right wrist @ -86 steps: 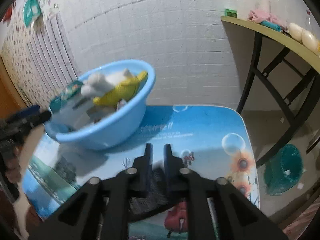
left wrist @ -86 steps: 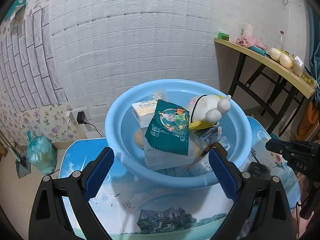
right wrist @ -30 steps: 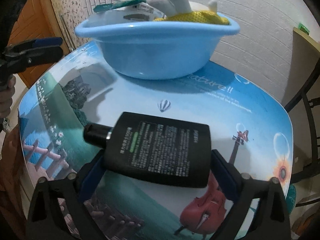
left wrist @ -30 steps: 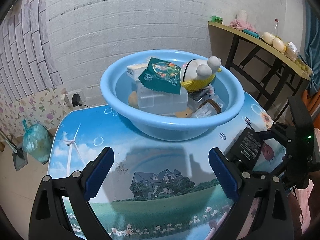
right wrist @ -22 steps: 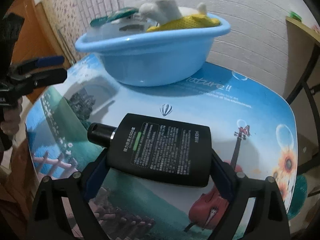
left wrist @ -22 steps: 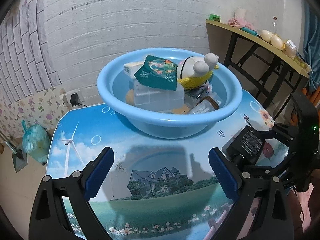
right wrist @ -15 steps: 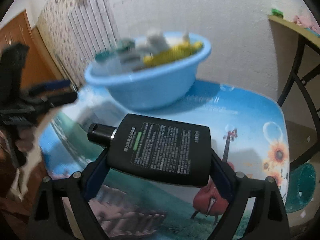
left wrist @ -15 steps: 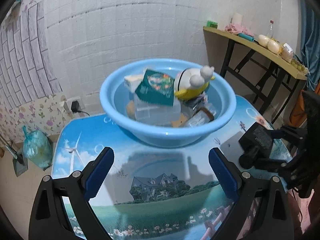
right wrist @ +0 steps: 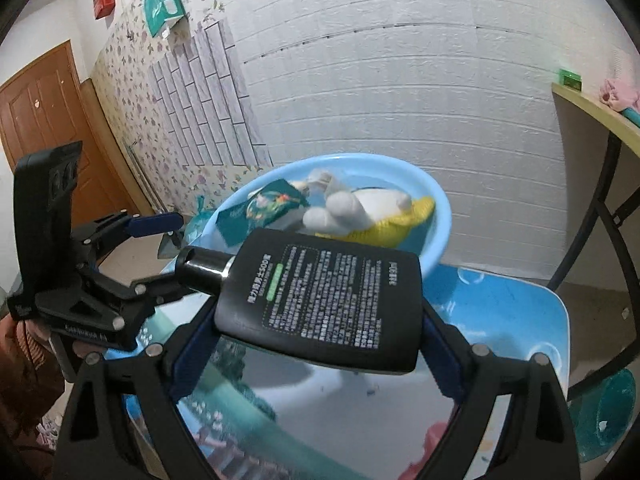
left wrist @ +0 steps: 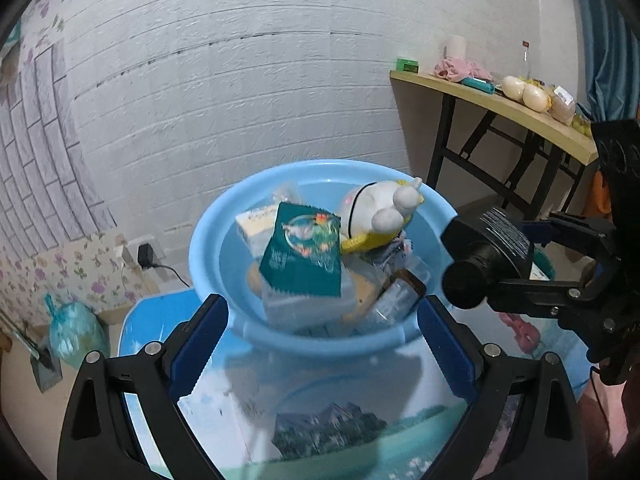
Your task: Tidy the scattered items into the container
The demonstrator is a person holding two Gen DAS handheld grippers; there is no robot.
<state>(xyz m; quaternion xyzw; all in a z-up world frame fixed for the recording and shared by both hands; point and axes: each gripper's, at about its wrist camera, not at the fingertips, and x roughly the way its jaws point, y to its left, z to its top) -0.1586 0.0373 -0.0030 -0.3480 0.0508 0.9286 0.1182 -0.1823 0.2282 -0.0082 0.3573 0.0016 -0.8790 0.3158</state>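
- The black bottle (right wrist: 324, 300) is clamped across its flat body between the pads of the right gripper (right wrist: 316, 332), lifted clear of the table (right wrist: 516, 316) and held just in front of the blue basin (right wrist: 432, 208) — not yet over its rim.
- The left gripper (left wrist: 320, 332) is spread wide with nothing between its pads; it hovers at the near side of the basin.
- Done, judging by how things lie: the basin already holds a heap — one green foil packet (left wrist: 304, 256), one white-and-yellow plush toy (left wrist: 380, 212), one small white box (left wrist: 256, 224), one clear plastic tub (left wrist: 304, 308) and one brown-capped jar (left wrist: 400, 288) (other pieces underneath are too blurred to name).
- Left: carry the bottle over the rim and let it go. No other loose item shows on the visible part of the table, so this looks like the last one.
- Count: one basin, one bottle in hand, two grippers.
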